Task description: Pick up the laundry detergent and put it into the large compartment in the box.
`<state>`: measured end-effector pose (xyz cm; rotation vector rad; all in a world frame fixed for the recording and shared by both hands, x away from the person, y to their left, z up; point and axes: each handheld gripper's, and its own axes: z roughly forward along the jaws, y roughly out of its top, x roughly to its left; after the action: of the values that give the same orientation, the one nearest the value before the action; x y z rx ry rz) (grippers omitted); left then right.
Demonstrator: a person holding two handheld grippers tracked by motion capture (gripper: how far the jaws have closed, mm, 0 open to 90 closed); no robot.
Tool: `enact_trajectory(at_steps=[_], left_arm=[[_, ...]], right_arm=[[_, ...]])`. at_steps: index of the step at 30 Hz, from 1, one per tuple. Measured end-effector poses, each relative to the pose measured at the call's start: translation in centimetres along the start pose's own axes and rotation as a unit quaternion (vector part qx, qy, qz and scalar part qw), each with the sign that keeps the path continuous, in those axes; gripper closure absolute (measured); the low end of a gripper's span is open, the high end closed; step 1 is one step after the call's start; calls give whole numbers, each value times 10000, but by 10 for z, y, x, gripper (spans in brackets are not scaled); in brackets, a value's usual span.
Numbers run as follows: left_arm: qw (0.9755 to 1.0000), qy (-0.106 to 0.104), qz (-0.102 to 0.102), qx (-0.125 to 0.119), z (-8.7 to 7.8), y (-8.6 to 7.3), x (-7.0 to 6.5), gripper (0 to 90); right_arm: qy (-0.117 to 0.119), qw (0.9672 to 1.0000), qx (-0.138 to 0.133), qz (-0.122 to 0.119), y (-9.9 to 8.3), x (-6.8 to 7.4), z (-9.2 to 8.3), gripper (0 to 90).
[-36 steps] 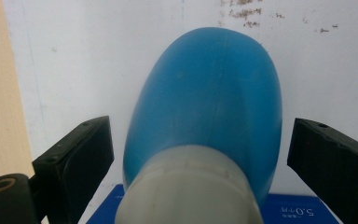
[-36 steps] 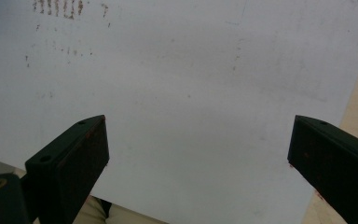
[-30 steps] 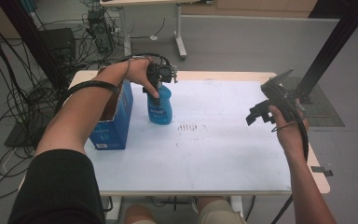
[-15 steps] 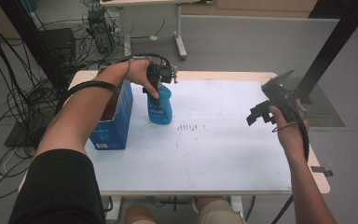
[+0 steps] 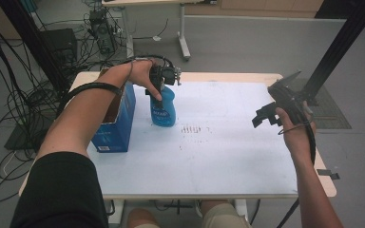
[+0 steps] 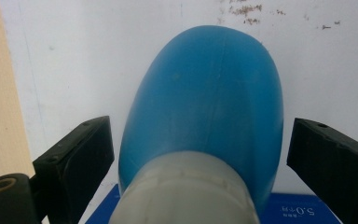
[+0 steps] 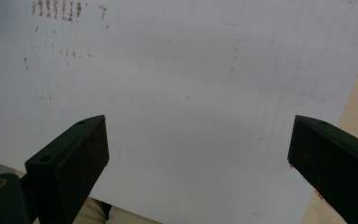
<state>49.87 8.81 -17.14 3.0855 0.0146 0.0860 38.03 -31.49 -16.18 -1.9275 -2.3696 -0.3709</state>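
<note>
Bottle stands upright at 10 o'clock on the table, beside the blue box. Left gripper straddles its neck, jaws apart, probably not gripping yet; right gripper idles wide open at 3 o'clock.

The blue box at the bottom of the left gripper view bears white print, upside down, reading about "5.0" with further characters too small to read. The blue bottle carries a white label, illegible.
</note>
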Motion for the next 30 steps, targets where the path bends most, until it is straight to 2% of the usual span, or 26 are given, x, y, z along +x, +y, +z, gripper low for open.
enact_trajectory(at_steps=[30], left_arm=[[10000, 15, 5, -53, 1, -5, -1, 78]], right_arm=[[-60, 10000, 41, -36, 4, 5, -1, 50]])
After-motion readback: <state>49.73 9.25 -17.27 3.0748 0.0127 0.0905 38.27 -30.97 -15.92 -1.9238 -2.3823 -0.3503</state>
